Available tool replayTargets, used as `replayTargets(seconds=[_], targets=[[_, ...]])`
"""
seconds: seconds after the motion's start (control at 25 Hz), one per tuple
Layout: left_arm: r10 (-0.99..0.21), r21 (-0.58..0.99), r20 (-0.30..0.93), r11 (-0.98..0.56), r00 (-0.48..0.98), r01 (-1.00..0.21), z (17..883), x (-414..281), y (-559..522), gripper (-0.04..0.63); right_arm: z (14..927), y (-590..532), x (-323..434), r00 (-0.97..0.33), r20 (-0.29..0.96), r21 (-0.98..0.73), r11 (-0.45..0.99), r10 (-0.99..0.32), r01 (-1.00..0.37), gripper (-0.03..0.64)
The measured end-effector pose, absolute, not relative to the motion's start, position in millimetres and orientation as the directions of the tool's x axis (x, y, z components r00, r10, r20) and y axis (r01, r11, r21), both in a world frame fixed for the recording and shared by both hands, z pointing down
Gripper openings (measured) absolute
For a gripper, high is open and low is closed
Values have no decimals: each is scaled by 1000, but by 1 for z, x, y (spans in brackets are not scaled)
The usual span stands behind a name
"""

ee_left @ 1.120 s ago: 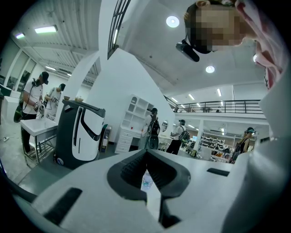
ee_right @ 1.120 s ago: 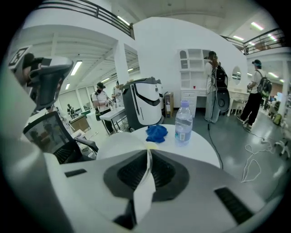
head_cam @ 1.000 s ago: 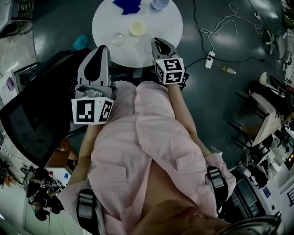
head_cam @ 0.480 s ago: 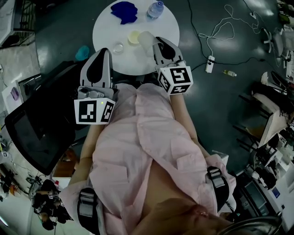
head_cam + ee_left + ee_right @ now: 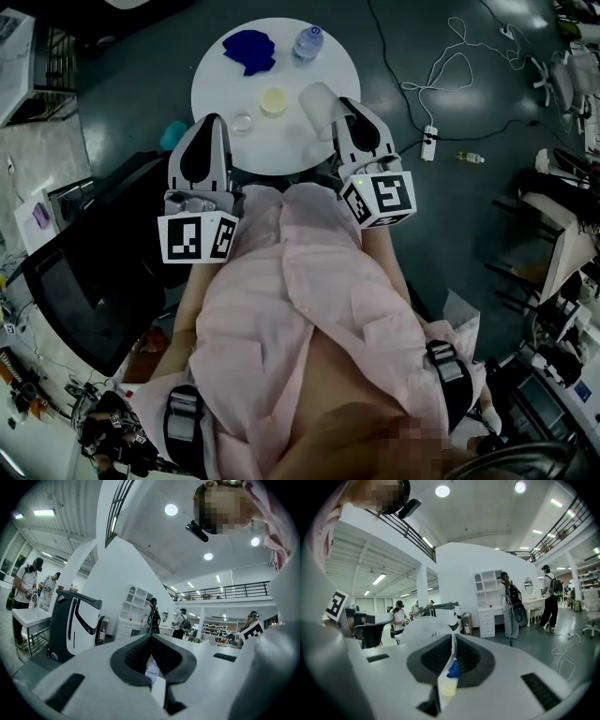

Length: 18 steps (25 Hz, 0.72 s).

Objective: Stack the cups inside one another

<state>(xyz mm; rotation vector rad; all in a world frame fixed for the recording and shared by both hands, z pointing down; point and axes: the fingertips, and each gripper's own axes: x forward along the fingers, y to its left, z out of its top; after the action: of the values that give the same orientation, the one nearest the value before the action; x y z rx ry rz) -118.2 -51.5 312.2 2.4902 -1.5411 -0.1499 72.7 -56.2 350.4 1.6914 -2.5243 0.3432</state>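
Note:
A translucent white cup (image 5: pixel 316 98) hangs tipped on its side above the near right part of the round white table (image 5: pixel 216 75). My right gripper (image 5: pixel 337 103) is shut on the cup's wall. In the right gripper view, the cup (image 5: pixel 423 629) shows ahead as a pale disc, its wall pinched between the right gripper's (image 5: pixel 451 645) jaws. A yellowish cup (image 5: pixel 274 100) and a clear cup (image 5: pixel 243 122) stand on the table. My left gripper (image 5: pixel 210 122) hovers at the table's near left edge, jaws together and empty. In its own view the left gripper's (image 5: pixel 150 639) tips meet.
A blue cloth (image 5: pixel 249 47) and a water bottle (image 5: pixel 308 41) lie at the table's far side. A teal object (image 5: pixel 173 134) sits on the floor to the left. A power strip (image 5: pixel 429 147) with cables lies to the right. People stand around the hall.
My right gripper has risen toward the camera with the translucent cup in its jaws. The left gripper has hardly shifted.

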Motion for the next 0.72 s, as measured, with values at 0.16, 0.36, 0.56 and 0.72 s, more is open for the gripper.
replayTargets(seconds=[0.16, 0.36, 0.56, 0.72], targets=[[-896, 225, 23, -428, 444, -875, 313, -121, -53, 18, 340, -48, 89, -323, 175, -115, 307, -930, -945, 37], [-883, 216, 30, -452, 469, -865, 317, -120, -53, 18, 339, -33, 100, -276, 181, -139, 253, -944, -957, 35], [-878, 222, 7, -465, 478, -857, 314, -108, -54, 18, 332, -24, 104, -271, 178, -153, 246, -946, -957, 37], [-875, 230, 3, -471, 485, -851, 315, -93, -53, 18, 332, -20, 110, -285, 183, -158, 258, -941, -953, 37]])
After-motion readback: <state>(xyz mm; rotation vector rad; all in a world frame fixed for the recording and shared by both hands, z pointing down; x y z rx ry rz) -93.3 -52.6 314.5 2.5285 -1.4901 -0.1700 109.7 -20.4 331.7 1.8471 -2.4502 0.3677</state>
